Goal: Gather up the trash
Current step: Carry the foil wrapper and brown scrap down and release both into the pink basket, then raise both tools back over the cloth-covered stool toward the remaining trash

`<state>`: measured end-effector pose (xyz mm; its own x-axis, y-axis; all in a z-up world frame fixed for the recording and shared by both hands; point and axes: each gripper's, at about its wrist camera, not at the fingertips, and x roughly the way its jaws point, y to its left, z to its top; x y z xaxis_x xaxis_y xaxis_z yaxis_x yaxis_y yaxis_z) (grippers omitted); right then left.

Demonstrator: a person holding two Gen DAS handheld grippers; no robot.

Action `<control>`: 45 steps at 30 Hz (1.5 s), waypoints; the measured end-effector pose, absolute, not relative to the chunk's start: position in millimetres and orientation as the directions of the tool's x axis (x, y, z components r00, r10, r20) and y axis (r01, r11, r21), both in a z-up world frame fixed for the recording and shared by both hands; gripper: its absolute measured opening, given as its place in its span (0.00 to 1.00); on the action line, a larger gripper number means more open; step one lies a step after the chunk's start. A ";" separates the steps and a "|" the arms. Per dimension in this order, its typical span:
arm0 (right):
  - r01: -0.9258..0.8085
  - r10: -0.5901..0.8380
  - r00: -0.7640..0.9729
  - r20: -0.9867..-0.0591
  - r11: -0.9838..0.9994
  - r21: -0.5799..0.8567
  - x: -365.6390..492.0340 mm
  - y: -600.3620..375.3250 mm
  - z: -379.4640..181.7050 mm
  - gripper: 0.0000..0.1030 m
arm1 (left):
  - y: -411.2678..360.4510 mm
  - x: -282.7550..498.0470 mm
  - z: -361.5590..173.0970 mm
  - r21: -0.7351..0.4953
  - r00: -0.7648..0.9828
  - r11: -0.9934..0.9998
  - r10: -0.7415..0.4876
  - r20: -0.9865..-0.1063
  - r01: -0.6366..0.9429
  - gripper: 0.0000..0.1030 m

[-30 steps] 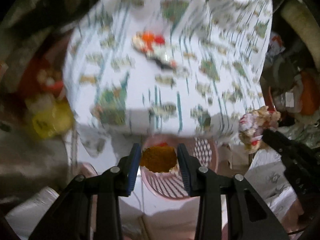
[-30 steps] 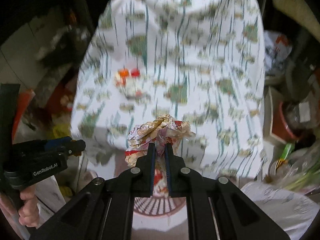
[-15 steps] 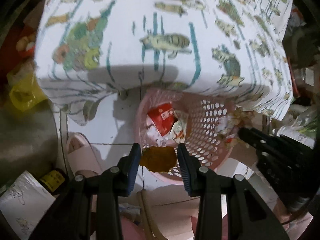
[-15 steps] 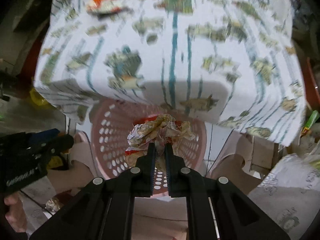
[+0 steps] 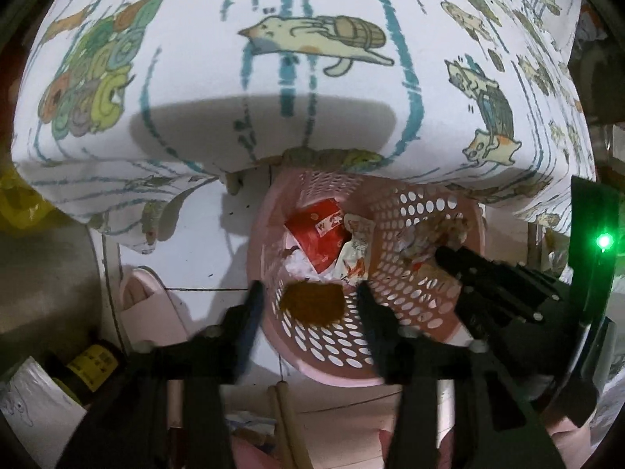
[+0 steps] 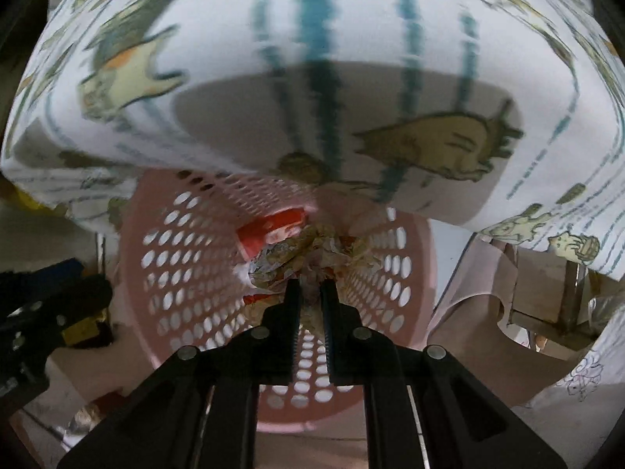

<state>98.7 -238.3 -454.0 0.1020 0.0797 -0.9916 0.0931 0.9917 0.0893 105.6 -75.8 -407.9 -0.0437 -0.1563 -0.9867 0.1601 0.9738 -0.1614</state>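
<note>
Under the table edge: a pink perforated basket (image 5: 410, 336) stands on the floor, partly beneath the cat-print tablecloth (image 5: 187, 90).
Left gripper (image 5: 310, 301): poised over the basket's near rim, jaws spread wide and blurred; they hold nothing.
Brown scrap (image 5: 312, 303): sits between the parted fingers without touching either, over the basket's mouth; whether it is in the air or against the wall, I cannot tell.
Right gripper (image 6: 311, 293): jaws pinched tight on a crumpled wrapper (image 6: 308, 254), held inside the basket's mouth.
Basket contents: a red packet (image 5: 318, 236) and a white printed wrapper (image 5: 353, 252) lie at the bottom.
Nearby on the floor: a pink slipper (image 5: 150, 308) left of the basket.
</note>
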 end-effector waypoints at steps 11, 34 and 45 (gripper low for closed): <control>0.091 0.104 0.090 -0.990 0.989 0.113 96.1 -240.7 -455.9 0.51 | -73.9 103.9 -394.4 -0.112 -0.003 0.981 -0.113 -0.994 0.161 0.82; -0.056 0.043 0.547 -0.836 0.998 0.015 118.8 -248.7 -221.2 0.51 | -29.9 90.4 -179.1 0.002 0.644 0.993 -0.077 -0.761 0.120 1.00; -0.111 0.068 0.774 -0.630 0.993 -0.028 127.9 -260.3 -103.2 0.82 | -15.5 112.2 -87.3 0.009 0.811 0.996 -0.067 -0.581 0.089 1.00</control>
<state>127.9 -260.3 -103.2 0.7737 0.0682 -0.6298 -0.1106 0.9935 -0.0284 112.2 -15.5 -87.3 0.8110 -0.0668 -0.5812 0.0887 0.9960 0.0091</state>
